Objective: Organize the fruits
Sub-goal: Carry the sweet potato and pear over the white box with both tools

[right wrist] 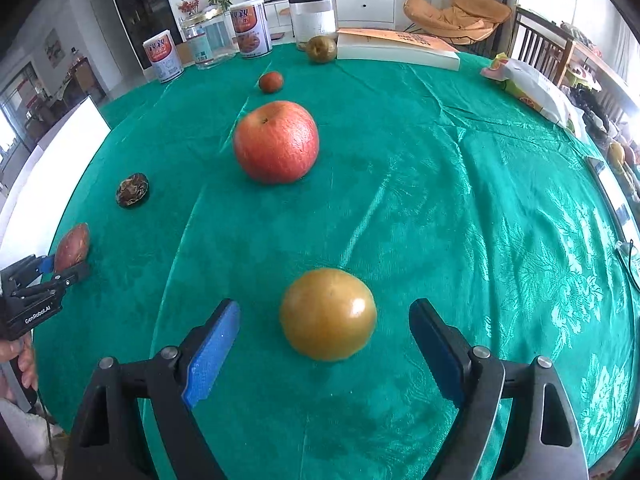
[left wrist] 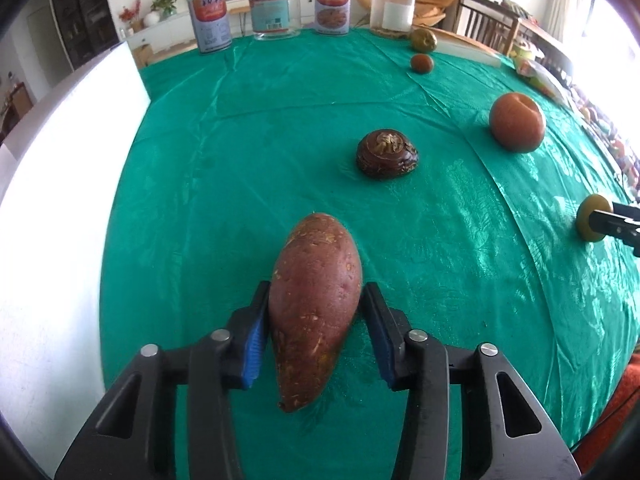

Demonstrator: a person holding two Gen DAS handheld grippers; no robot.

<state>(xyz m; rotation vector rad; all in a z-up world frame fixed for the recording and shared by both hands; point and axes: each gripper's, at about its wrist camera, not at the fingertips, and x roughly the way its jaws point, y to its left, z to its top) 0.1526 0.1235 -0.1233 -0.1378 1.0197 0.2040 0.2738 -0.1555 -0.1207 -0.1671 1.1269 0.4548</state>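
Observation:
A reddish-brown sweet potato (left wrist: 316,340) lies lengthwise on the green tablecloth (left wrist: 240,160), and my left gripper (left wrist: 316,288) is shut on it, both blue pads against its sides. In the right wrist view my right gripper (right wrist: 324,304) stands open around a yellow-orange round fruit (right wrist: 328,314), with a gap on each side. Further back sit a red apple (right wrist: 276,142), a dark brown water chestnut (right wrist: 133,191), a small red-brown fruit (right wrist: 271,82) and a greenish-brown fruit (right wrist: 321,49).
Two printed cans (right wrist: 163,60), a glass jar (right wrist: 208,42) and a clear tub (right wrist: 313,18) line the far edge. Beside them lies a thick book (right wrist: 396,50). A snack bag (right wrist: 532,88) lies at the right edge and a white board (left wrist: 68,200) stands along the left.

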